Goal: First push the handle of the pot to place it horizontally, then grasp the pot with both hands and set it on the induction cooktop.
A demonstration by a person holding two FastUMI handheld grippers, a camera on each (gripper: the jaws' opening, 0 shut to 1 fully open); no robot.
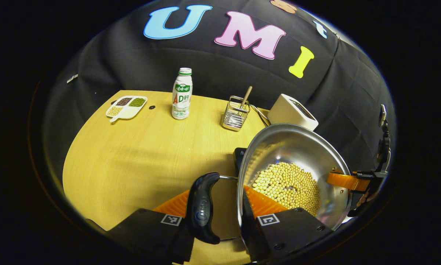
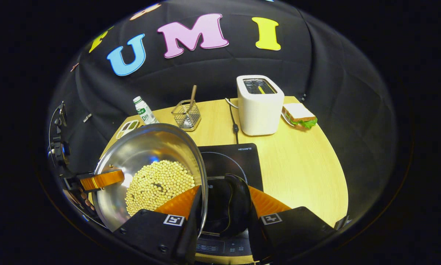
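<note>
Left gripper view: we saw the left gripper with its jaws set around the pot's near black handle; one finger lay inside the rim, the other outside the handle, and we could not tell whether both pressed on it. The pot, holding pale beans, sat just beyond the jaws, to their right. Past its far rim another gripper gripped the opposite side. Farther off stood a wire basket, a bottle and a divided dish on the table.

Right gripper view: we saw the right gripper straddling the other black handle, grip likewise uncertain. The pot lay left of the jaws, the induction cooktop directly beneath and ahead. Beyond stood a toaster and a sandwich.
</note>
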